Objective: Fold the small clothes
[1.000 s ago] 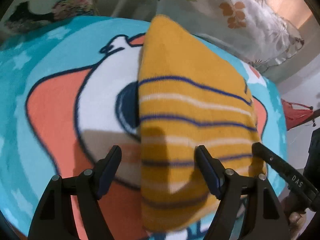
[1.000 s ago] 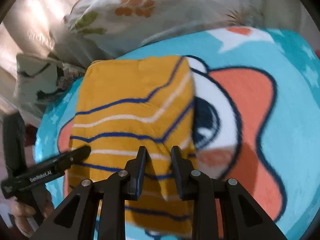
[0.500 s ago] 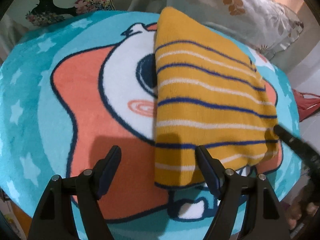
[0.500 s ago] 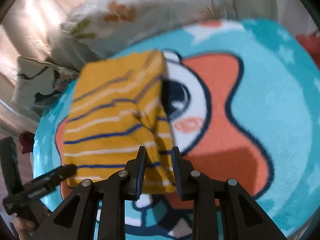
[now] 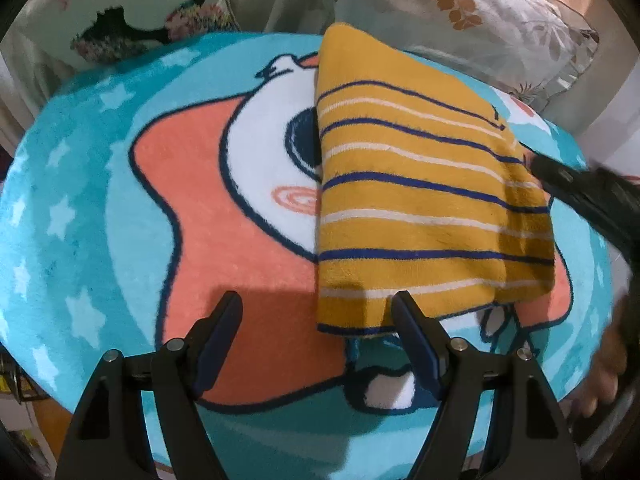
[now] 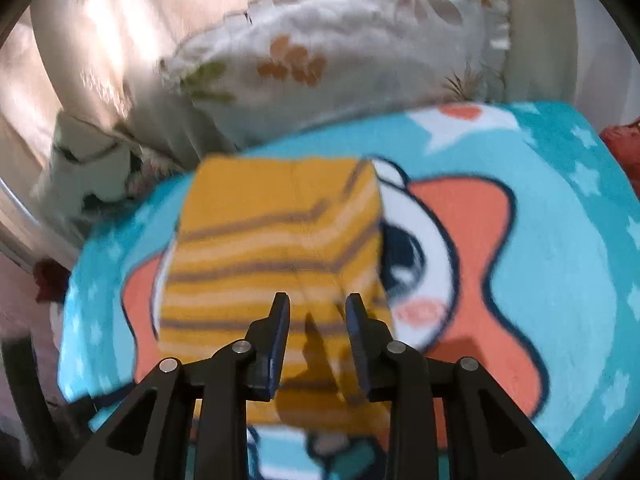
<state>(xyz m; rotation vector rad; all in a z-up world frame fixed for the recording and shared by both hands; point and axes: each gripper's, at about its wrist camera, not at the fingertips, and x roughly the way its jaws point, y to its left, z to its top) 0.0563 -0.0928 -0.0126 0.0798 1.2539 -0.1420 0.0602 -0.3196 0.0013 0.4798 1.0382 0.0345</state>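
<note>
A yellow garment with blue and white stripes [image 5: 420, 200] lies folded on the round turquoise cartoon rug [image 5: 80, 208]. My left gripper [image 5: 316, 312] is open and empty, just in front of the garment's near hem. In the right wrist view the same garment [image 6: 276, 240] is blurred by motion. My right gripper [image 6: 318, 306] hovers over its near part with jaws a little apart and nothing visibly clamped between them. The right gripper also shows as a dark blurred shape at the garment's right edge in the left wrist view [image 5: 580, 192].
Floral pillows [image 5: 480, 12] and bedding [image 6: 320, 52] lie beyond the rug's far edge. A red object [image 6: 624, 148] sits past the rug's right side. The rug [image 6: 560, 220] has bare pile on its orange and turquoise parts.
Both grippers have drawn back from the garment, which now lies flat on the rug. The right gripper's jaws have parted from the fold they held.
</note>
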